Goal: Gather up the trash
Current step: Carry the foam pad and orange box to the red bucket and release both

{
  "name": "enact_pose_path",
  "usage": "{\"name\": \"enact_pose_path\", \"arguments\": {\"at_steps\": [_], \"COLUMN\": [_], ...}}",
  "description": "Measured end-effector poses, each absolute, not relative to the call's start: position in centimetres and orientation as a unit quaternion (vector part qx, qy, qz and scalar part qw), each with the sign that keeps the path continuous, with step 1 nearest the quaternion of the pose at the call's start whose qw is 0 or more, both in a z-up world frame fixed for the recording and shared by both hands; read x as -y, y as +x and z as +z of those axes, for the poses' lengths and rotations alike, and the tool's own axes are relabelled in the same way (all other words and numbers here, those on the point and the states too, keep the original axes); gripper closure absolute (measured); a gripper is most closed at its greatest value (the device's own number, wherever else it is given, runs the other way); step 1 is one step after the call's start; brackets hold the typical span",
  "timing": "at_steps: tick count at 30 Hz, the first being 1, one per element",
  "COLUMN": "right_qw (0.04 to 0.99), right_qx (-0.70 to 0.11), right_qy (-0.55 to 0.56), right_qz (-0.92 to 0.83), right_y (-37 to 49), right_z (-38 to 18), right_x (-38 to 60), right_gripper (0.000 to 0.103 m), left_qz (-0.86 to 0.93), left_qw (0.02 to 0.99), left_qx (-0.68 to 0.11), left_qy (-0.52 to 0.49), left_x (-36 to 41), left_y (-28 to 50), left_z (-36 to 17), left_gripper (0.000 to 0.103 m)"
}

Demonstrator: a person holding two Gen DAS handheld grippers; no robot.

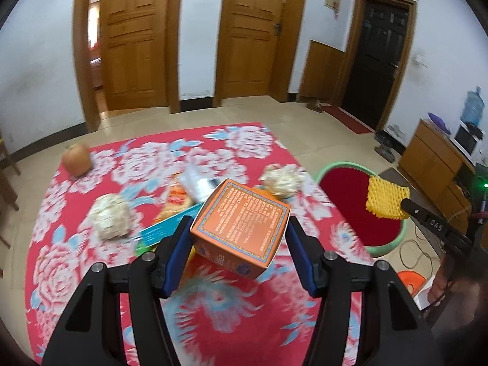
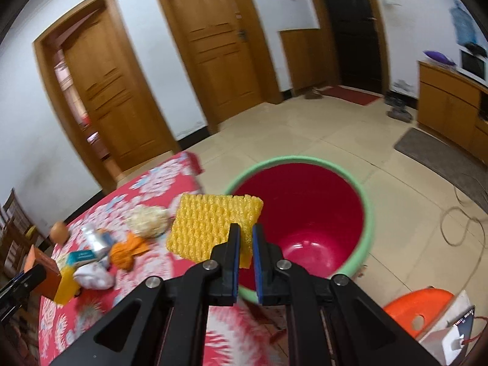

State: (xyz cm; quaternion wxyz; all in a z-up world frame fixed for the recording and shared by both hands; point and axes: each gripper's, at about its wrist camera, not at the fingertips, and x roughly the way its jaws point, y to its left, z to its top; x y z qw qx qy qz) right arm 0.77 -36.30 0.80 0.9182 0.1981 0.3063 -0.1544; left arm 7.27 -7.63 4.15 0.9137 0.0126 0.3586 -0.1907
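Both grippers carried trash toward the bin.

The left gripper (image 1: 239,238) clamped an orange box (image 1: 241,231) above the table (image 1: 213,320), while the right gripper (image 2: 245,245) pinched yellow foam netting (image 2: 210,222) beside the bin (image 2: 364,213), probably ready for dropping in.

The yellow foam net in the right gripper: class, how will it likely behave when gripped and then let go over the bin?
The yellow foam net is probably soft and squashy: the right gripper has pinched its corner almost flat. It looks very light, holding its sheet shape from that one corner. Released, it would likely drift rather than drop straight into the red bin.
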Motion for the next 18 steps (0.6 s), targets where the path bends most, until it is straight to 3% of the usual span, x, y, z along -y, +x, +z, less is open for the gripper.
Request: {"name": "enact_pose_path", "arguments": {"at_steps": [16,18], "right_qw": [0.888,0.888], "right_qx": [-0.314,-0.310], "right_qy": [0.253,0.258], "right_qz": [-0.219,-0.221], "right_y": [0.4,0.2], "right_z": [-2.0,-2.1], "right_x": [42.5,42.7], "right_gripper": [0.089,0.081], "left_qz": [-0.304,-0.308], "left_qw": [0.881,0.878], "left_qx": [-0.355,-0.359], "left_qy": [0.073,0.078], "left_x": [21.0,21.9], "left_y": [9.1,9.5], "left_z": [2.9,2.5], "left_gripper": [0.042,0.042]}}
